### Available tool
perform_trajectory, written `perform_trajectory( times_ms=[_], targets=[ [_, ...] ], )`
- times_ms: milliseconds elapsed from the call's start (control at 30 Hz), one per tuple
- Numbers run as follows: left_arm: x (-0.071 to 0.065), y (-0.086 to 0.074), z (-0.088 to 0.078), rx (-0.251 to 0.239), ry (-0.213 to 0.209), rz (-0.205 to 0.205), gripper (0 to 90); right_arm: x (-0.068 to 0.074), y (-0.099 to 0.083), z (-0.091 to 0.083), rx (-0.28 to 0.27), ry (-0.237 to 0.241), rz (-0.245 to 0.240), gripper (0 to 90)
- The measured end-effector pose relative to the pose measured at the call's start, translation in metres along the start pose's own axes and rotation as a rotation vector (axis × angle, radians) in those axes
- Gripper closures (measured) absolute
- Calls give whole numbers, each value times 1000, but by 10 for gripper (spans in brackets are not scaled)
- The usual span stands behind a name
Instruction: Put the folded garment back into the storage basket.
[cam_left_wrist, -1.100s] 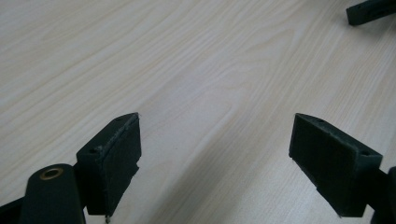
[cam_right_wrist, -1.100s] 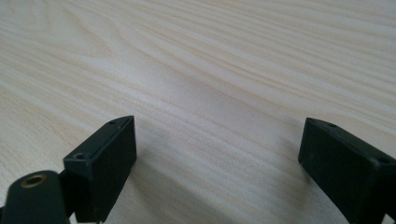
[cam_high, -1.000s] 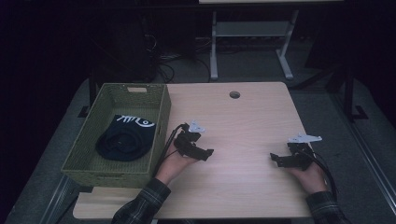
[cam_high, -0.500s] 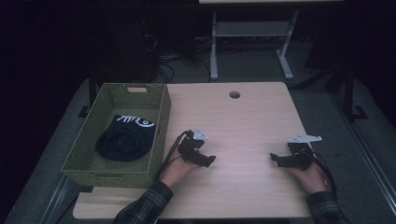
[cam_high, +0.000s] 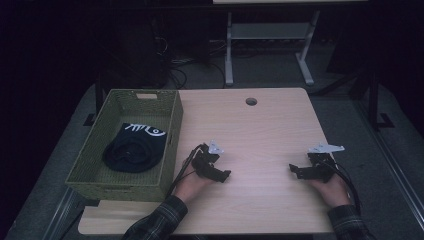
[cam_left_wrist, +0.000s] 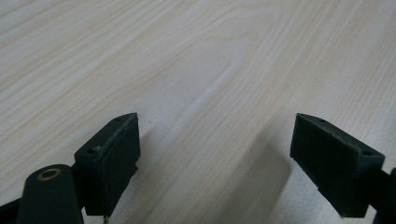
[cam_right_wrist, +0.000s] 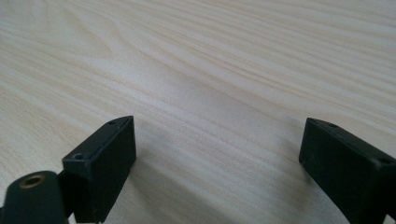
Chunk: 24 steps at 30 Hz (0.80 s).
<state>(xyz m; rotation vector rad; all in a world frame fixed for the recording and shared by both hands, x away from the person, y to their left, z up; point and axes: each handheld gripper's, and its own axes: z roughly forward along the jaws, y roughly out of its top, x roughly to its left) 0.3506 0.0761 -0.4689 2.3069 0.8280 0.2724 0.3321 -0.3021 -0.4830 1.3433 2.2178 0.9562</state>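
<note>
Grippers, left (cam_high: 223, 175) and right (cam_high: 295, 171), we are holding low over the table (cam_high: 265, 130), jaws spread and empty; from above we are also seeing the dark cloth (cam_high: 134, 147) lying in the basket (cam_high: 172, 132).

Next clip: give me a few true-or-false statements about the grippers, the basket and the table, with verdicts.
1. The left gripper is open with nothing between its jaws. True.
2. The right gripper is shut on a dark cloth. False: it is open above bare wood.
3. The dark garment lies inside the green basket. True.
4. The basket sits at the right end of the table. False: it sits at the left end, beside the left gripper.
5. Both grippers are inside the basket. False: both are over the tabletop, apart from each other.
</note>
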Motion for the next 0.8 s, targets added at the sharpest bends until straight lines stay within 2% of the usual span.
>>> perform_trajectory(
  times_ms=[133, 167, 267, 400, 800],
  targets=[
    [-1, -1, 1, -5, 9, 6, 145, 0, 0, 0, -1, 0, 0, 105],
    [-2, -1, 2, -9, 22, 32, 140, 0, 0, 0, -1, 0, 0, 105],
    [-3, -3, 2, -18, 23, 23, 133, 0, 0, 0, -1, 0, 0, 105],
    [-3, -9, 2, -68, 28, 24, 129, 0, 0, 0, 0, 0, 1, 105],
    [-4, -12, 3, -97, 16, 23, 126, 0, 0, 0, -1, 0, 0, 105]
  ],
)
